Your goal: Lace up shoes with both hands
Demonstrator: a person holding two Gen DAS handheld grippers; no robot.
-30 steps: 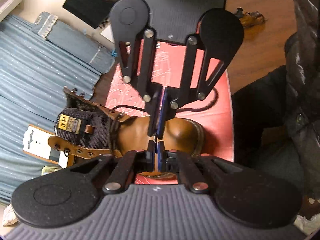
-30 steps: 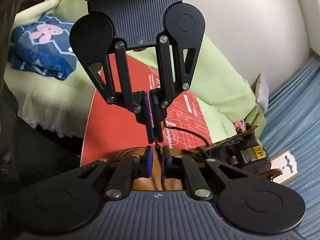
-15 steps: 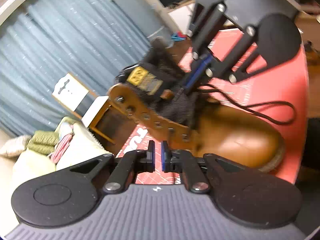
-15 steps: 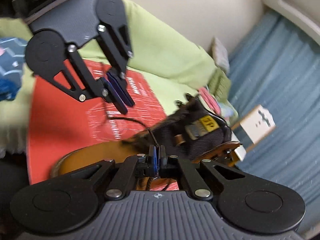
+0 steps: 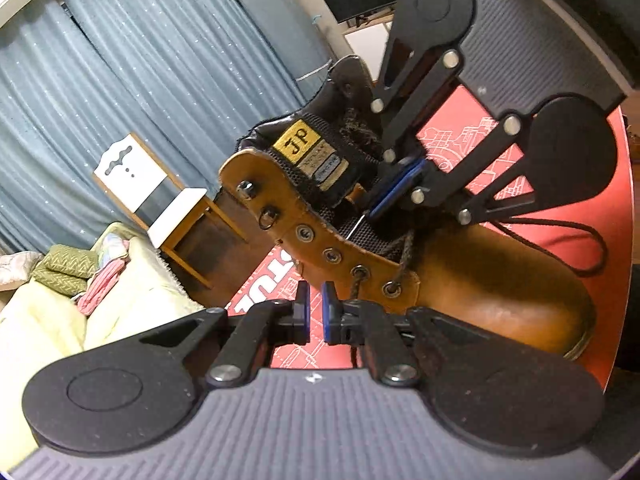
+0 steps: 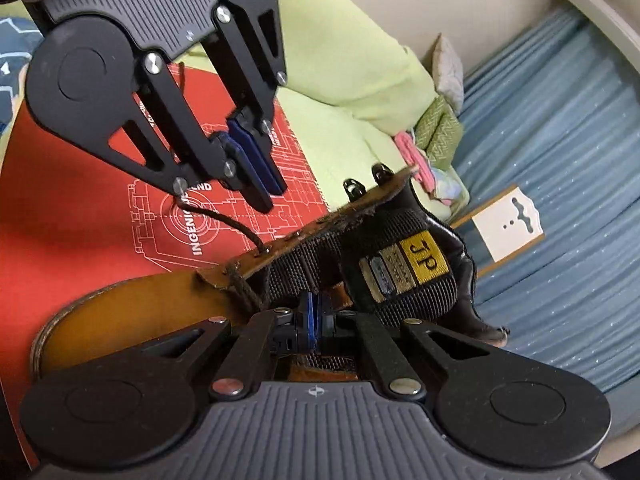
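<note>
A brown leather boot (image 5: 480,280) with a black tongue and a yellow JP label (image 5: 300,140) lies on a red mat (image 5: 500,148). My left gripper (image 5: 314,308) hovers beside the near row of eyelets. Its jaws stand slightly apart with nothing between them. My right gripper (image 5: 374,210) is over the tongue, shut on the tip of the dark lace (image 5: 404,256) that rises from the lowest eyelets. A loose lace loop (image 5: 596,248) lies on the mat. In the right wrist view the right gripper (image 6: 316,320) sits low over the boot (image 6: 140,312), and the left gripper (image 6: 272,190) hangs above the far flap.
A small white chair (image 5: 160,196) stands before blue curtains (image 5: 140,60). Yellow-green bedding (image 6: 352,80) and folded cloths (image 5: 68,268) lie beside the mat. A dark lace strand runs down under my left fingers (image 5: 354,344).
Both grippers have swung from over the toe to the boot's eyelets and tongue, rolling as they went. The left jaws have parted a little. The right jaws stayed shut.
</note>
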